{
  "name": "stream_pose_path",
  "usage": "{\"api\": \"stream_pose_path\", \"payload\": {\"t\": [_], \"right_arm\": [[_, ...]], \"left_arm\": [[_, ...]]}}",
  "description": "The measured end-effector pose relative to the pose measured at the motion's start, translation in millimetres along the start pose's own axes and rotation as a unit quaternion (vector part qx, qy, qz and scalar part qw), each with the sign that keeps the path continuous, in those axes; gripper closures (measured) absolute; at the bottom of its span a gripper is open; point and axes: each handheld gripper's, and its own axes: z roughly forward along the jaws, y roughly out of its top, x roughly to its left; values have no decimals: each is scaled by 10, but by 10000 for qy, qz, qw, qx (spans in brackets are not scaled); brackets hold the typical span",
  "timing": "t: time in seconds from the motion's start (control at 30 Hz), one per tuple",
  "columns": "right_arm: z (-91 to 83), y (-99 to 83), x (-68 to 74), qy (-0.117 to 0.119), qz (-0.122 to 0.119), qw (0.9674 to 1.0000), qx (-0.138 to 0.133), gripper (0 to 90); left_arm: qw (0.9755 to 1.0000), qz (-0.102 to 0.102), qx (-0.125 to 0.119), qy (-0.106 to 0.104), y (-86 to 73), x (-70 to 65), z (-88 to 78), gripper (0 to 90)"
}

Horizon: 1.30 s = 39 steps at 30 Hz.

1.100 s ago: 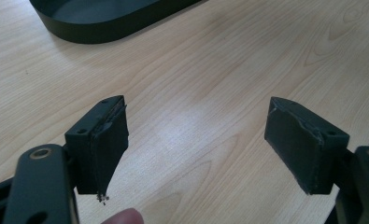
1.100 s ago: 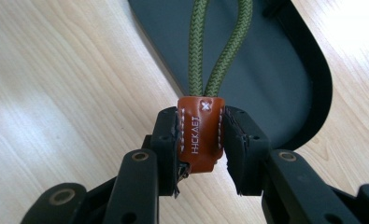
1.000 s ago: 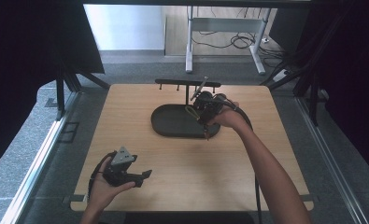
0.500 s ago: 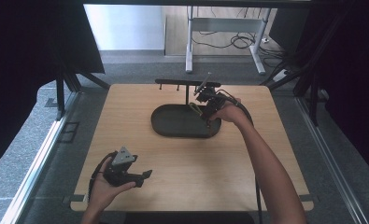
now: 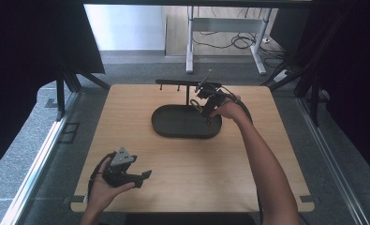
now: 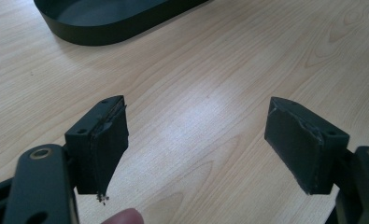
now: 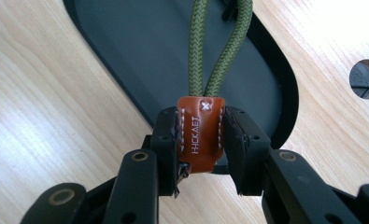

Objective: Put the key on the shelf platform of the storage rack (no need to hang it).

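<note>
Your right gripper has its jaws pinched on a brown leather tab, one jaw pressing each side of it. The tab carries pale stitching and stamped letters, and a loop of green cord runs out of its far end, both strands leading away over the tray. In the high view your right gripper sits above the far right end of the tray, with your right hand just behind it over the tray's right rim; the tab and cord are too small to make out there. The tray is a dark, shallow oval, and its inside looks bare where you can see it.

Your left gripper has its jaws spread wide with nothing between them, only bare wood below. The tray's near rim lies beyond its tips. In the high view your left gripper rests in your left hand, well apart from the tray toward the table's near left corner.

The table is pale wood grain, with the tray a little beyond its middle. A thin black rack stands just beyond the tray at the far edge. A round hole is cut in the tabletop beside the tray. Past the table, grey floor runs to a metal desk frame with loose cables, and dark curtains hang on both sides.
</note>
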Motion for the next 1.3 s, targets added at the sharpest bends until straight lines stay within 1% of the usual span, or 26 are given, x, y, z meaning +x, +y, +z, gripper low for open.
{"api": "stream_pose_path", "payload": {"t": [0.27, 0.37, 0.4, 0.77, 0.93, 1.1, 1.3], "right_arm": [[57, 20, -81, -28, 87, 9999, -58, 666], [88, 32, -96, -18, 93, 9999, -37, 666], [104, 33, -103, 17, 102, 9999, -50, 666], [221, 70, -171, -14, 216, 9998, -49, 665], [298, 92, -183, -73, 236, 9997, -26, 665], [387, 113, -167, -40, 221, 9997, -11, 663], [530, 67, -164, -40, 283, 9996, 12, 660]], "left_arm": [[10000, 13, 27, -20, -1, 0, 18, 219], [10000, 3, 18, -21, -3, 5, 12, 219], [10000, -5, 9, -18, -4, 5, 11, 219], [10000, -5, 13, -34, -5, 8, 16, 218], [10000, -8, 13, -21, -7, 13, 11, 219], [10000, -9, 9, -23, -9, 20, 10, 219], [10000, -16, 9, -21, -11, 22, 14, 218]]}}
